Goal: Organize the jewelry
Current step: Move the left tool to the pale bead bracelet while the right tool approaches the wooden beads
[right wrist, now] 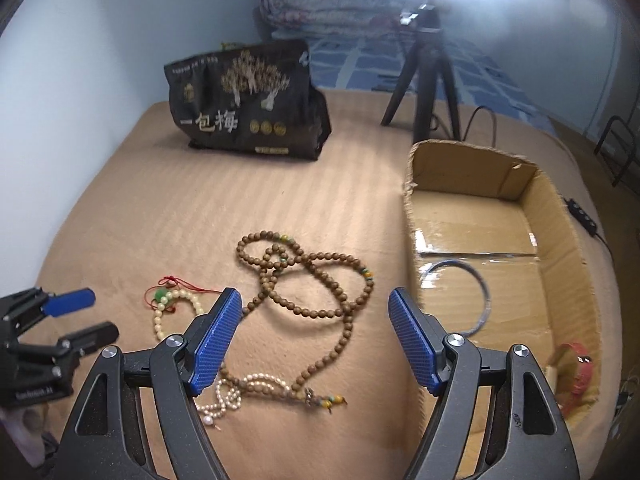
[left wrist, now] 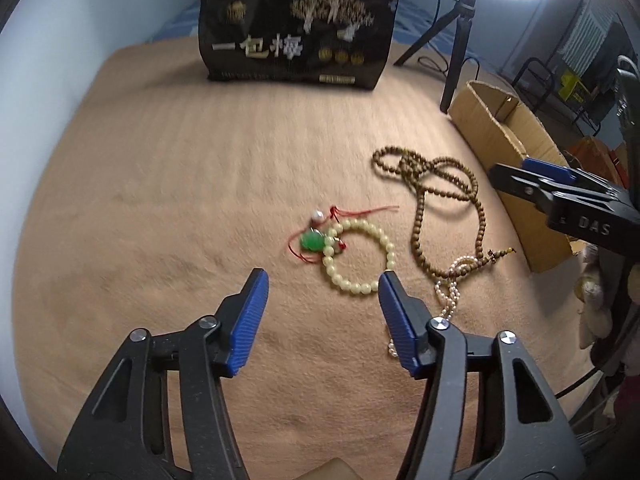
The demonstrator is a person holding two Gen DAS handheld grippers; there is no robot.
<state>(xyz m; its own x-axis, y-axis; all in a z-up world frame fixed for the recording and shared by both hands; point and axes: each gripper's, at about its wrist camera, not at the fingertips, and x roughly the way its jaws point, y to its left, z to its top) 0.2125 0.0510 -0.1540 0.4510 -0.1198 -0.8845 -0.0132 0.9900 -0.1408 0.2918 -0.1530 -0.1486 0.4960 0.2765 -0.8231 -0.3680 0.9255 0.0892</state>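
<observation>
1. Jewelry lies loose on the tan blanket (left wrist: 160,184): a cream bead bracelet (left wrist: 360,256) with a green pendant (left wrist: 311,241) on red cord at frame centre of the left wrist view, a long brown bead strand (right wrist: 312,284) coiled to its right, and a pearl strand (right wrist: 236,394) tangled at the brown strand's lower end.
2. We see the cardboard box (right wrist: 560,216) at the right of the right wrist view. It already holds a thin blue ring (right wrist: 480,280) and a red band (right wrist: 582,364), so we judge it to be the collection point.
3. We hold the left gripper (left wrist: 324,292) above the blanket, jaws partly apart and empty. Its right pad overlaps the bracelet's rim in the picture; contact cannot be confirmed. This alignment suggests the bracelet is the next pick.
4. We hold the right gripper (right wrist: 316,316) over the brown strand, jaws wide and empty, with the box close to its right, which keeps transfer short.
5. Caution: the pearl and brown strands are intertwined; lifting one will likely drag the other.
6. A black bag (right wrist: 248,100) and a ring-light tripod (right wrist: 428,64) stand in the upper frame, clear of the work area.
</observation>
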